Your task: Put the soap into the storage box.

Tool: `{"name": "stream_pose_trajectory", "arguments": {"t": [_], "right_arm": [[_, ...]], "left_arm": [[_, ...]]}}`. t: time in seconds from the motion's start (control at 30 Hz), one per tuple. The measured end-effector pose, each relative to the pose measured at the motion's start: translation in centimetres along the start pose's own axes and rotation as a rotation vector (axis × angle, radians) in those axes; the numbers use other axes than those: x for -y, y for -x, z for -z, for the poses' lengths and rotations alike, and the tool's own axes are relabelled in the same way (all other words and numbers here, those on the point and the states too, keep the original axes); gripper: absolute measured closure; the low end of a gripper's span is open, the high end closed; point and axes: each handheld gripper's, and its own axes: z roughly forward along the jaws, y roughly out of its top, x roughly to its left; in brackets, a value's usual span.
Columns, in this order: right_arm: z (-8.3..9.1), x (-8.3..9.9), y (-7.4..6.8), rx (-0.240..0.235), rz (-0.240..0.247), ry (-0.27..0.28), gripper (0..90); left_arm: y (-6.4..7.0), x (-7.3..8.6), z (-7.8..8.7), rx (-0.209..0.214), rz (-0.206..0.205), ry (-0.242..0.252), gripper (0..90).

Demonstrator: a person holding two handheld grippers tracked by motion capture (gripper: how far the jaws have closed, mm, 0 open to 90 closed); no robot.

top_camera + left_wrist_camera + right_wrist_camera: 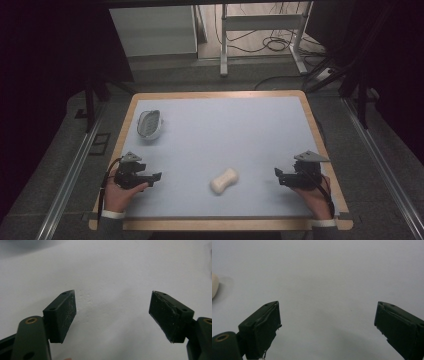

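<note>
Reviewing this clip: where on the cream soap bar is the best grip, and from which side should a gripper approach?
Probably the narrow waist of the soap bar, jaws closing across it from above. It lies flat and diagonal on the mat, both ends bulging, so the pinched middle should seat the pads. The open right gripper is slightly nearer.

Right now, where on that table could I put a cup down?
Most of the mat is bare: the whole right half beyond the soap, and the middle between soap and dish. It is tighter along the near edge, between the left hand-held gripper and the right.
</note>
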Motion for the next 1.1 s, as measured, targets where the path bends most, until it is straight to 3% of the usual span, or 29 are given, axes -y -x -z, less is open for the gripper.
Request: {"name": "stream_pose_trajectory", "arguments": {"t": [0.3,0.6,0.73,0.97,1.1], "right_arm": [[0.5,0.3,1.0,-0.033,-0.043,0.052,8.3],[0.2,0.5,0.8,-0.047,-0.044,0.029,8.7],[0.1,0.5,0.7,-0.065,-0.032,0.023,8.8],[-0.1,1.1,1.3,-0.074,-0.034,0.014,8.8],[-0.2,1.1,1.5,-0.083,-0.032,0.01,9.3]], "left_arm": [[-0.3,0.0,0.2,0.005,0.0,0.002,24.3],[0.3,-0.3,1.0,0.012,-0.019,0.021,24.2],[0.6,-0.4,1.3,-0.004,-0.027,0.018,24.3],[1.2,-0.8,1.0,-0.017,-0.039,-0.003,23.9],[1.5,-1.1,1.7,-0.02,-0.035,0.009,24.0]]}}
